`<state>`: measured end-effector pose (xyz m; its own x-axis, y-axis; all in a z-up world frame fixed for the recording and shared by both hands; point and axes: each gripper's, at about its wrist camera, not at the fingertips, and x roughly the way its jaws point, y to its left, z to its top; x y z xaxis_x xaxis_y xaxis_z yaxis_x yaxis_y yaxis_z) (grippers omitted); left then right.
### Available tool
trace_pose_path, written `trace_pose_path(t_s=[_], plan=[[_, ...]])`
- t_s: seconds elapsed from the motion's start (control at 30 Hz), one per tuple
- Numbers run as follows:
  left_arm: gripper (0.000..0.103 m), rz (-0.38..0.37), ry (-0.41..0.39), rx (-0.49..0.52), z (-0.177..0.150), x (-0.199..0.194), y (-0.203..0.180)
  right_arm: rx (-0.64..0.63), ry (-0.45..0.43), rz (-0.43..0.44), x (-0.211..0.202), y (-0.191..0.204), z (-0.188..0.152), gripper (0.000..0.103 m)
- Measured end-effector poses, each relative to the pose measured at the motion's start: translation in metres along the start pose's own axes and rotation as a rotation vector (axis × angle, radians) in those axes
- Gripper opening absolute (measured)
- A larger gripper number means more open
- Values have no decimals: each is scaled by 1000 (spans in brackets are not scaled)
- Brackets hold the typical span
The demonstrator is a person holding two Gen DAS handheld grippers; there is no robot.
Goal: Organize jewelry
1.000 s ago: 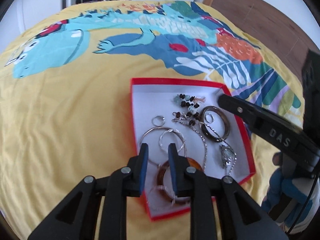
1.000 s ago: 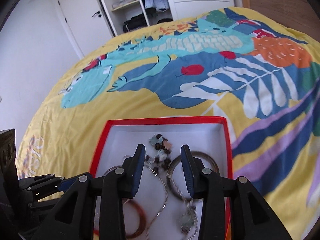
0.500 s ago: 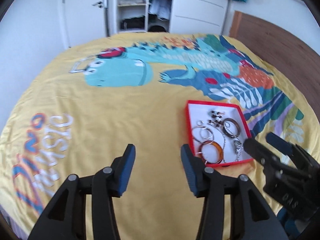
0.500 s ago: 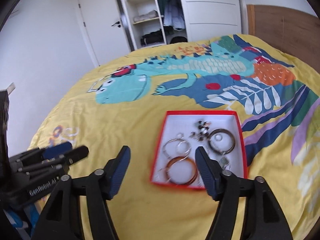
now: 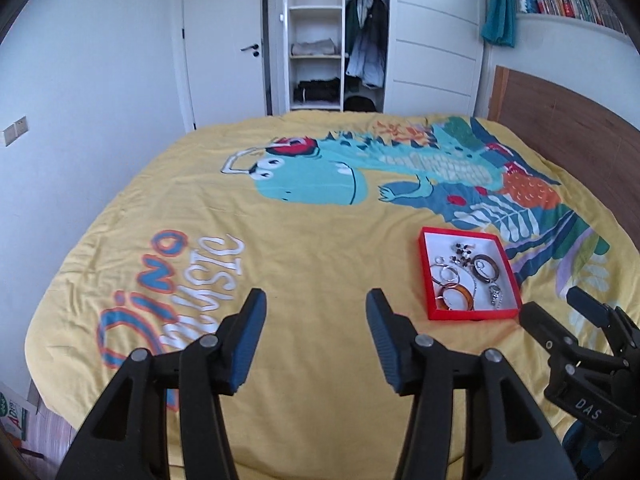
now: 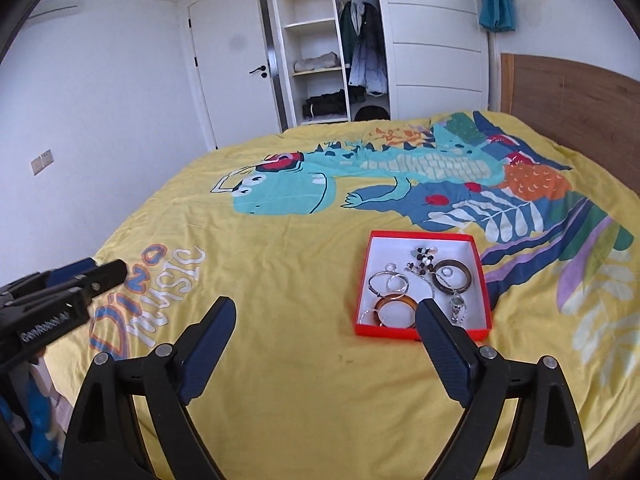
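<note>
A red tray [image 5: 424, 272] with a white floor lies on the yellow bedspread, right of centre; it also shows in the right wrist view [image 6: 362, 284]. In it lie an amber bangle [image 6: 396, 303], a dark bangle [image 6: 452, 278], silver hoops [image 6: 386, 282], a beaded piece [image 6: 424, 258] and a watch [image 6: 456, 304]. My left gripper [image 5: 316, 340] is open and empty, held back and left of the tray. My right gripper [image 6: 324, 348] is open and empty, just short of the tray's near edge.
The bedspread [image 5: 280, 240] has a dinosaur print and covers the whole bed. A wooden headboard [image 5: 568, 132] stands at the right. An open wardrobe [image 5: 332, 40] and a white door [image 5: 224, 48] are beyond the bed's far end.
Both grippers have pulled up and back from the tray and opened wide. The jewelry stays in the tray, now seen small and farther away.
</note>
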<state>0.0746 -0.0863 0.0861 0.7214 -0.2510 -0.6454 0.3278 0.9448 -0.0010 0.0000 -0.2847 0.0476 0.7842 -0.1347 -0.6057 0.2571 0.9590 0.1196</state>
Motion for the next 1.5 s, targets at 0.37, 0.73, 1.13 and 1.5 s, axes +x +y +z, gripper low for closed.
trace_pose_path(t_s=[0.37, 0.73, 1.13, 1.5], plan=[[50, 50, -78, -31, -17, -52, 30, -19, -46, -35, -40, 12, -15, 101], [50, 80, -94, -42, -30, -71, 42, -30, -96, -64, -68, 19, -24, 103], [50, 102, -130, -53, -41, -85, 50, -42, -108, -86, -80, 21, -34, 103], [50, 81, -110, -44, -46, -81, 45, -43, -89, -98, -73, 17, -38, 103]])
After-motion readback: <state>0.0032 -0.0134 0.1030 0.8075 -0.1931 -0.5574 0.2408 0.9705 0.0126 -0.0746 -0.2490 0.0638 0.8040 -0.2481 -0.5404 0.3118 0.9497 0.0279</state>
